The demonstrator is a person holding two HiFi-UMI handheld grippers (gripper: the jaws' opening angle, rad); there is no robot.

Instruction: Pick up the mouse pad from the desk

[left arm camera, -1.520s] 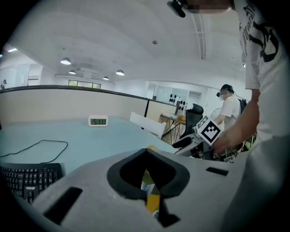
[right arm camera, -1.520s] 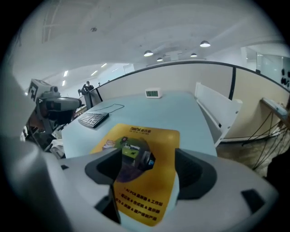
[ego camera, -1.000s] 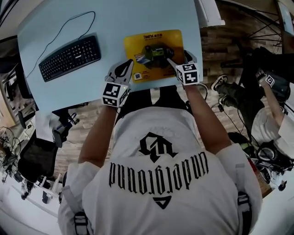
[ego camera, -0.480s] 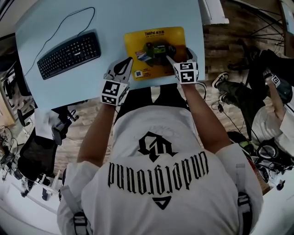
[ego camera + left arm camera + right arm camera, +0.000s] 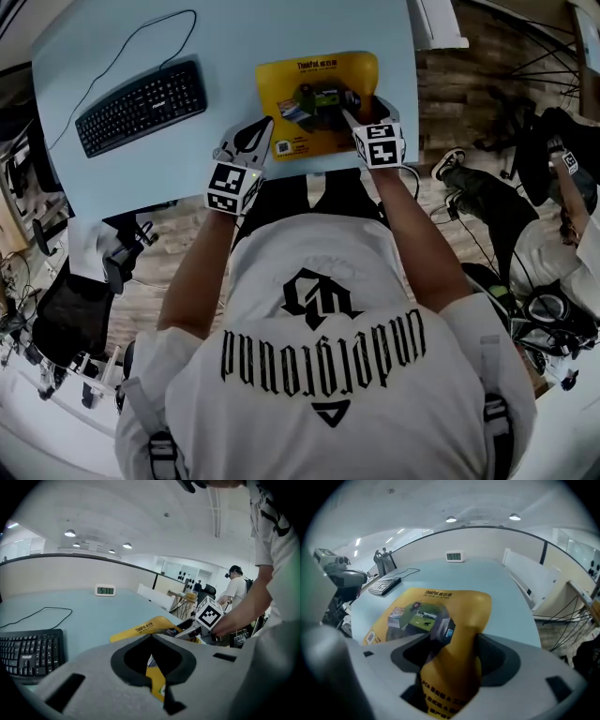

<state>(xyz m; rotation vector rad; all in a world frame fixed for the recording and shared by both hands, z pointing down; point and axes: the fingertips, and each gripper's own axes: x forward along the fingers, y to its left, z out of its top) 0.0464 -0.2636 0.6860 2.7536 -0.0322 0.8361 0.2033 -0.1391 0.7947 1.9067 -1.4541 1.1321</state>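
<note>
yellow mouse pad (image 5: 319, 73) with a printed picture lies long side left-right at the tabletop's (image 5: 281, 28) near edge, right end curled up. left hand-held gripper (image 5: 254, 137) and right hand-held gripper (image 5: 361, 112) clamp its near corners.

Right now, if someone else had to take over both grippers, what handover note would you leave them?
Left gripper: shut on the left edge of the mouse pad, close to its near corner.
Right gripper: shut on the pad's near right edge, which buckles up between its jaws.
Pad: on the desk, to the right of the keyboard. Its near side is raised and its far part seems to rest on the desk.
Done: both grips are taken.
Left: raise both grippers together until the pad is clear of the desk.
</note>
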